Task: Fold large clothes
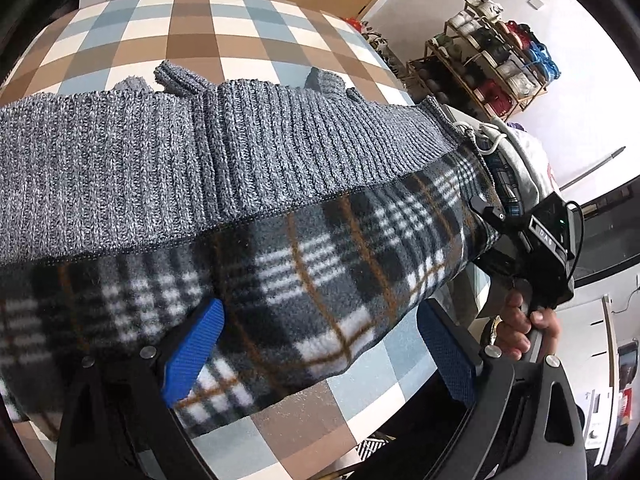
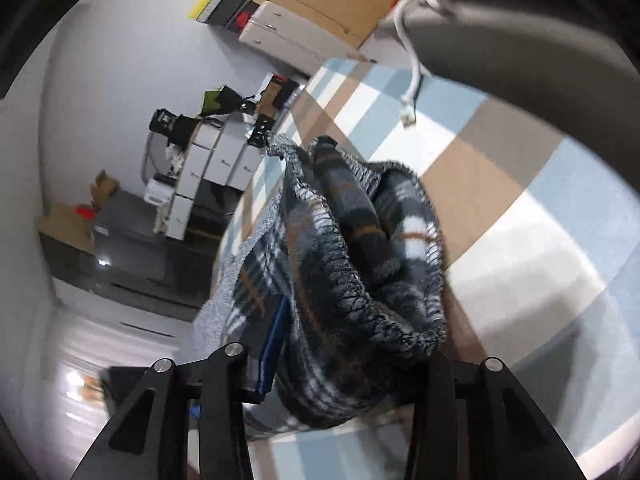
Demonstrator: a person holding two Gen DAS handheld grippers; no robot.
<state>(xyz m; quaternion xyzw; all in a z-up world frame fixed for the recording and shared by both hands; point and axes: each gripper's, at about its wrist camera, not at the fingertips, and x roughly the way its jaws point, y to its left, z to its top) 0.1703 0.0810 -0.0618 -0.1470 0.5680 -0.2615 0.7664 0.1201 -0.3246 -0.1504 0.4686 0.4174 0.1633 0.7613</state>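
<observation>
Mid-fold — right gripper [image 2: 352, 360] pinches the fleece-lined sweater's [image 1: 280, 184] hem; left gripper [image 1: 320, 344], jaws wide, must clamp next.

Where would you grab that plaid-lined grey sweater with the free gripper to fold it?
On the sweater, I'd probably pinch the hanging plaid lining near its lower fold, coming from below. That bulge already sits between the left gripper's open blue pads.

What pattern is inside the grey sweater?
The lining is plaid: grey, black, white, thin brown lines. Left wrist view shows it best.
</observation>
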